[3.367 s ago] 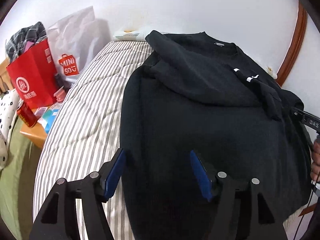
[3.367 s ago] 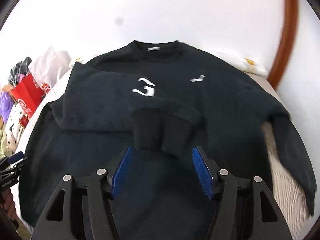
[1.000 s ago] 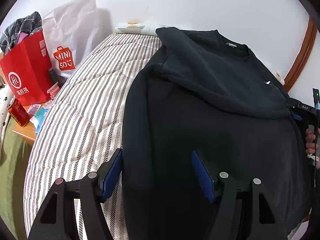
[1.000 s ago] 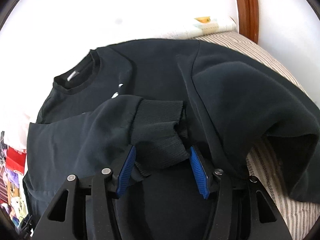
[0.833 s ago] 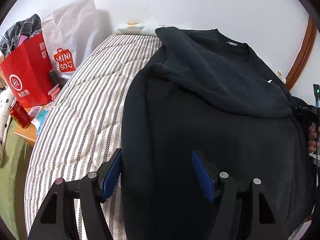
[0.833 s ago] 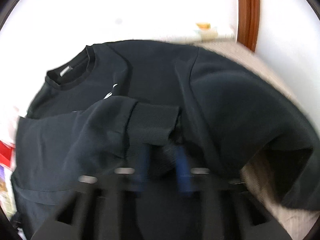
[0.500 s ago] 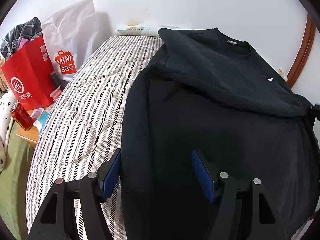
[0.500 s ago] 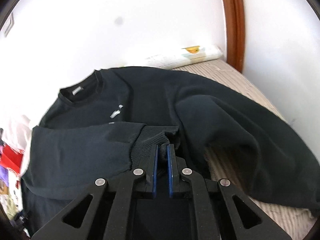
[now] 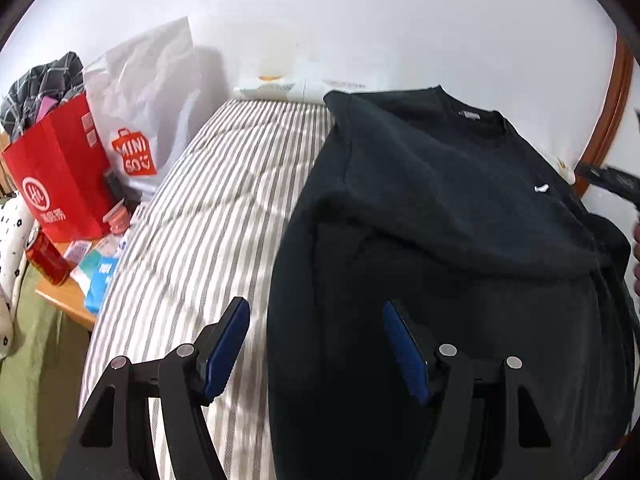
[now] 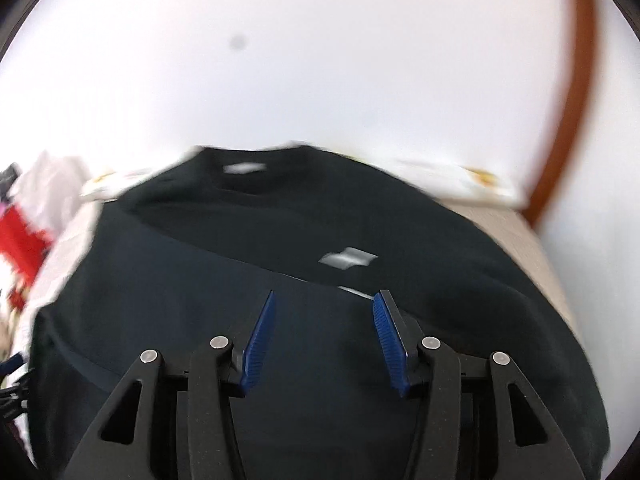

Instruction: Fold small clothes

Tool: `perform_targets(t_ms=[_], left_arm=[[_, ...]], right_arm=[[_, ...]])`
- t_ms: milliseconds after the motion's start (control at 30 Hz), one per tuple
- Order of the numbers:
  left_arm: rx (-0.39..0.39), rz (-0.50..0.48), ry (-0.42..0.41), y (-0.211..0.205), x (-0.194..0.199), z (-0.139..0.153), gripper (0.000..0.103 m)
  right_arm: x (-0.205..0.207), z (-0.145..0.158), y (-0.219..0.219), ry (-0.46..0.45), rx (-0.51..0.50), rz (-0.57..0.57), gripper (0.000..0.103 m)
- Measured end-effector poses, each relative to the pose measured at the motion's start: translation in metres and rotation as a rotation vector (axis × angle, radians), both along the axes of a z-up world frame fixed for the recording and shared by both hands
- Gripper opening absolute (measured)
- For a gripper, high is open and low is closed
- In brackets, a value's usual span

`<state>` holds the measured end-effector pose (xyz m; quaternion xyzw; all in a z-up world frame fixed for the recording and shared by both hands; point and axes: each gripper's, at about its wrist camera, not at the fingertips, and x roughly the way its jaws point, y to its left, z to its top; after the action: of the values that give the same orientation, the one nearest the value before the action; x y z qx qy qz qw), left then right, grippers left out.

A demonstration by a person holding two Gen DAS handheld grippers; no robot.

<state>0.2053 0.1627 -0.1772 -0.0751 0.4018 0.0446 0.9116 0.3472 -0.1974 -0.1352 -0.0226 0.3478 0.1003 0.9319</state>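
A black sweatshirt lies spread on a striped bed, collar toward the wall, one sleeve folded across its chest. My left gripper is open and empty above the sweatshirt's left lower edge. My right gripper is open and empty above the folded sleeve on the sweatshirt. The right wrist view is blurred by motion. The right gripper's body also shows at the right edge of the left wrist view.
A red paper bag and a white shopping bag stand left of the bed. A red can and small packets sit on a wooden side table. The wall and a wooden frame lie behind the bed.
My right gripper was shut on the sleeve cuff half a second ago. It has opened, let the cuff go and swung up and back. The left gripper has shifted slightly.
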Motion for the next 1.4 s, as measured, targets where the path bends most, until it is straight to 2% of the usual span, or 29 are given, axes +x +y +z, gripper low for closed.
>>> perform_targets(t_ms=[167, 267, 400, 500, 567, 600, 633, 667, 700, 733, 800, 867, 1067, 1200, 1267, 1300, 1333, 1367, 1400], left_arm=[[0.013, -0.009, 0.01, 0.008, 0.024, -0.004, 0.048], [0.026, -0.023, 0.02, 0.011, 0.036, -0.009, 0.046], [0.042, -0.053, 0.023, 0.015, 0.05, -0.015, 0.043], [0.04, -0.077, 0.022, 0.013, 0.06, -0.019, 0.039], [0.043, -0.094, 0.012, 0.011, 0.067, -0.019, 0.029], [0.033, -0.105, 0.006, 0.01, 0.07, -0.018, 0.025], [0.025, -0.109, -0.005, 0.01, 0.072, -0.016, 0.015], [0.019, -0.11, -0.014, 0.011, 0.073, -0.014, 0.007], [0.008, -0.115, -0.022, 0.012, 0.073, -0.012, 0.007], [0.008, -0.105, -0.039, 0.015, 0.07, -0.009, 0.007], [-0.001, -0.091, -0.054, 0.021, 0.066, -0.006, 0.007], [-0.031, -0.069, -0.036, 0.028, 0.066, -0.01, 0.007], [-0.102, -0.043, 0.007, 0.04, 0.072, -0.019, 0.007], [-0.083, -0.048, 0.019, 0.036, 0.072, -0.018, 0.01], [-0.092, -0.042, 0.025, 0.038, 0.069, -0.015, 0.023], [-0.096, -0.038, 0.019, 0.038, 0.066, -0.012, 0.026], [-0.104, -0.035, 0.004, 0.039, 0.063, -0.009, 0.035], [-0.11, -0.032, -0.013, 0.039, 0.06, -0.005, 0.048], [-0.116, -0.036, -0.03, 0.039, 0.058, -0.001, 0.054]], right_arm=[[0.052, -0.003, 0.105, 0.002, -0.01, 0.231, 0.05], [0.082, -0.008, 0.159, 0.021, 0.013, 0.337, 0.05], [0.118, -0.018, 0.217, 0.061, 0.012, 0.419, 0.05], [0.14, -0.03, 0.248, 0.117, 0.049, 0.463, 0.05], [0.153, -0.039, 0.261, 0.162, 0.067, 0.492, 0.05], [0.157, -0.044, 0.267, 0.184, 0.071, 0.501, 0.045], [0.161, -0.049, 0.273, 0.215, 0.085, 0.529, 0.02], [0.163, -0.051, 0.278, 0.236, 0.086, 0.548, 0.008], [0.163, -0.051, 0.28, 0.221, 0.082, 0.55, 0.009], [0.16, -0.044, 0.28, 0.159, 0.089, 0.55, 0.009], [0.159, -0.038, 0.282, 0.12, 0.107, 0.541, 0.008], [0.164, -0.038, 0.289, 0.112, 0.13, 0.521, 0.008], [0.168, -0.066, 0.329, 0.124, 0.03, 0.468, 0.009], [0.158, -0.055, 0.318, 0.127, 0.069, 0.46, 0.02], [0.146, -0.043, 0.298, 0.114, 0.077, 0.448, 0.028], [0.138, -0.036, 0.286, 0.097, 0.072, 0.435, 0.034], [0.126, -0.029, 0.266, 0.077, 0.048, 0.405, 0.041], [0.122, -0.025, 0.251, 0.066, 0.032, 0.392, 0.043], [0.107, -0.021, 0.227, 0.044, 0.006, 0.369, 0.044]])
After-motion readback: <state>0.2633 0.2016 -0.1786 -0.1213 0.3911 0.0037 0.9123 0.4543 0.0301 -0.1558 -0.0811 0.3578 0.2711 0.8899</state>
